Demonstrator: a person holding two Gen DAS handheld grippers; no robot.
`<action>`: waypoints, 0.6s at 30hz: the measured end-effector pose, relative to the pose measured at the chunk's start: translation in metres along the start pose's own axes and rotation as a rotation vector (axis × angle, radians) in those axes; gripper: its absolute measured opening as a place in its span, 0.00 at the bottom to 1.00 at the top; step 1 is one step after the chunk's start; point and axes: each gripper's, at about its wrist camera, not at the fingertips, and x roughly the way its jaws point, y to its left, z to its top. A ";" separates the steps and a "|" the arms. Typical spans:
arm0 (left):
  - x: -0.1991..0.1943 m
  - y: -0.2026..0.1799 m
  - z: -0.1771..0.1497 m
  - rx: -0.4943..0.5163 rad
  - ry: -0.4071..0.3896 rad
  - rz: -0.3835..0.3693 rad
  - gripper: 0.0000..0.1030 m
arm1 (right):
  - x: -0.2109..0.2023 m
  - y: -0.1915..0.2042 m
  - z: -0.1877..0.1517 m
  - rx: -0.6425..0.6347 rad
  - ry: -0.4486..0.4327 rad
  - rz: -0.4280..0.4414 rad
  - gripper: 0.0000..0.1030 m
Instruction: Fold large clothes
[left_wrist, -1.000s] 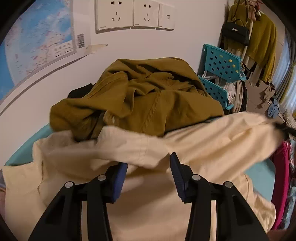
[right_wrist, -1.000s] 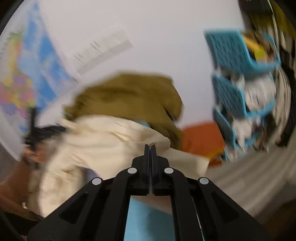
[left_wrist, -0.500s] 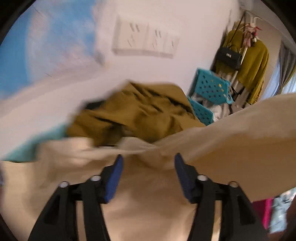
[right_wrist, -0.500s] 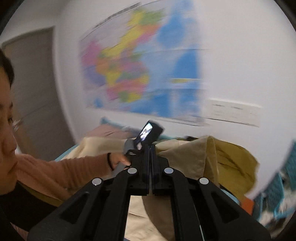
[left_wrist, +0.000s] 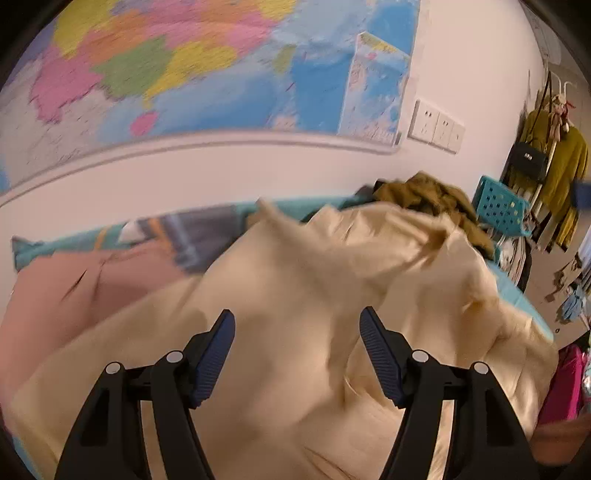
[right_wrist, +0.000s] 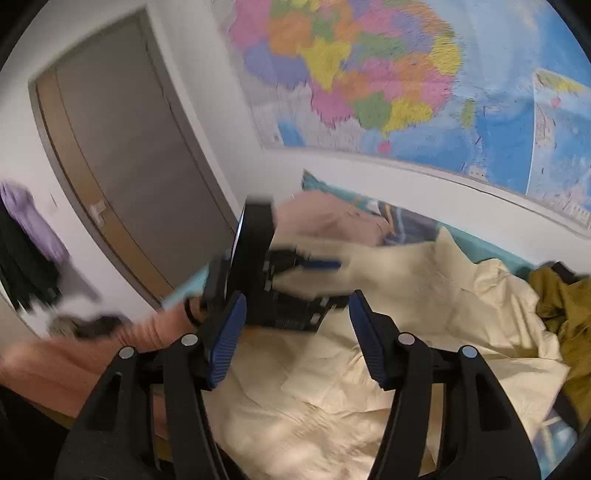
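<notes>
A large cream garment (left_wrist: 317, 280) lies rumpled across the bed, also seen as the cream garment (right_wrist: 424, 332) in the right wrist view. My left gripper (left_wrist: 297, 321) hovers over it with its jaws opening and no cloth pinched between the pads. My right gripper (right_wrist: 298, 299) is also opening, with nothing between its fingers. Ahead of it, blurred, is the left gripper (right_wrist: 334, 282), held by a hand in a salmon sleeve (right_wrist: 122, 343). An olive garment (left_wrist: 428, 195) is heaped at the far end of the bed.
A pink cloth (left_wrist: 74, 288) lies at the near left on the teal sheet (left_wrist: 517, 295). A wall map (left_wrist: 221, 66) hangs over the bed. Teal baskets (left_wrist: 498, 206) and a coat stand (left_wrist: 554, 166) stand at the right. A grey door (right_wrist: 129, 147) is at the left.
My right gripper went from shut to open and swung up and left toward the door. My left gripper opened wider and slid left along the bed. The lifted cream cloth has dropped.
</notes>
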 end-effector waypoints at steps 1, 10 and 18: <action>-0.002 0.002 -0.005 0.003 0.004 0.001 0.65 | -0.003 -0.004 0.004 -0.005 -0.015 -0.020 0.57; 0.007 -0.016 -0.038 0.106 0.157 -0.094 0.81 | -0.029 -0.157 -0.041 0.287 0.015 -0.510 0.63; 0.053 -0.032 -0.054 0.146 0.308 -0.035 0.42 | -0.002 -0.246 -0.076 0.411 0.136 -0.545 0.75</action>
